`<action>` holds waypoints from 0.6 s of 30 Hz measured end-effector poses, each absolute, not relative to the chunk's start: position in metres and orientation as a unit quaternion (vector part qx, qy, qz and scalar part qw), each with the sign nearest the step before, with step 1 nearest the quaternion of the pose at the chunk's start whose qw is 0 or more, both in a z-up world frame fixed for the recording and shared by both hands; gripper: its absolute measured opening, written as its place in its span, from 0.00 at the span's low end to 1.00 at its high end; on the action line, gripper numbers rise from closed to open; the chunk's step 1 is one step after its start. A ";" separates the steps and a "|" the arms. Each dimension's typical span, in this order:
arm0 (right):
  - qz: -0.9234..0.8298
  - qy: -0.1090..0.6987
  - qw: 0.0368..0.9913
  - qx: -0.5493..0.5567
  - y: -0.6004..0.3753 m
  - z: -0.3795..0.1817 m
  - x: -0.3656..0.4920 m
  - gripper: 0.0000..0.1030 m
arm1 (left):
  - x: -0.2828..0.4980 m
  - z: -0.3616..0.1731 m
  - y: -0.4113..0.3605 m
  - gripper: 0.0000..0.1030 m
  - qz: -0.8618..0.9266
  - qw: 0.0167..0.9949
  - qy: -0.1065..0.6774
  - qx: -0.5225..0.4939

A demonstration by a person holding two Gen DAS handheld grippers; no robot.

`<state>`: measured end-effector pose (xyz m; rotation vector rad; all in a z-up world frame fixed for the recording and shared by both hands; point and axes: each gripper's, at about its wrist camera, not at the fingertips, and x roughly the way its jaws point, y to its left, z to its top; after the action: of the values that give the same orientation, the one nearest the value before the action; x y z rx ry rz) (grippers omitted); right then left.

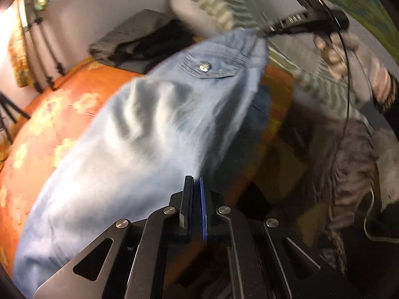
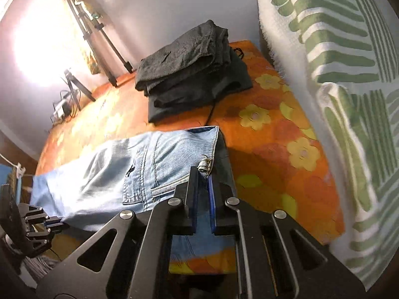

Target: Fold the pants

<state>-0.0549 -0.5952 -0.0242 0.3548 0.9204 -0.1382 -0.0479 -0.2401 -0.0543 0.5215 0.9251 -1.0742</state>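
Nearest the left wrist camera, the left gripper (image 1: 195, 184) has its jaws pressed together on an edge of the light blue jeans (image 1: 139, 129), at the leg end as far as can be judged. In the right wrist view the right gripper (image 2: 203, 178) is clamped on the waistband corner, just beside a belt loop (image 2: 205, 165). The jeans hang stretched between the two tools, partly over the orange flowered bedspread (image 2: 269, 134).

Both holds look thin, a bite of hem or band and little more. If the hands pull apart too hard, or swing the cloth quickly, denim could slip out of one gripper and drop in a heap. Uneven lifting could also skew the legs, so the fold lands crooked. The right gripper's black cable hangs close to the cloth and might snag it.

Farther back, a stack of dark folded clothes (image 2: 192, 69) sits on the bed; a wide sweep could knock it. A tripod (image 2: 99, 30) stands beyond.

No brand, label or writing can be read; the pocket's metal button (image 1: 204, 66) is too blurred.
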 end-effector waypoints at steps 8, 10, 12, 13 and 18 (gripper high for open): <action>-0.095 0.507 0.842 0.156 -0.597 -0.086 -0.075 0.10 | -0.068 -0.076 -0.254 0.03 -0.494 0.708 0.430 0.263; -0.097 0.507 0.839 0.169 -0.601 -0.090 -0.082 0.19 | -0.068 -0.069 -0.254 0.04 -0.493 0.714 0.426 0.258; -0.099 0.497 0.840 0.194 -0.607 -0.089 -0.092 0.25 | -0.067 -0.064 -0.257 0.11 -0.490 0.719 0.422 0.254; -0.097 0.494 0.839 0.204 -0.607 -0.090 -0.095 0.31 | -0.067 -0.063 -0.258 0.13 -0.491 0.721 0.419 0.250; -0.079 0.491 0.832 0.245 -0.607 -0.098 -0.097 0.39 | -0.074 -0.062 -0.279 0.24 -0.506 0.716 0.410 0.252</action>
<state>-0.0975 -0.6074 -0.0983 0.5200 1.0408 -0.1683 -0.0737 -0.2787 -0.0623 0.5570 0.9069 -1.1201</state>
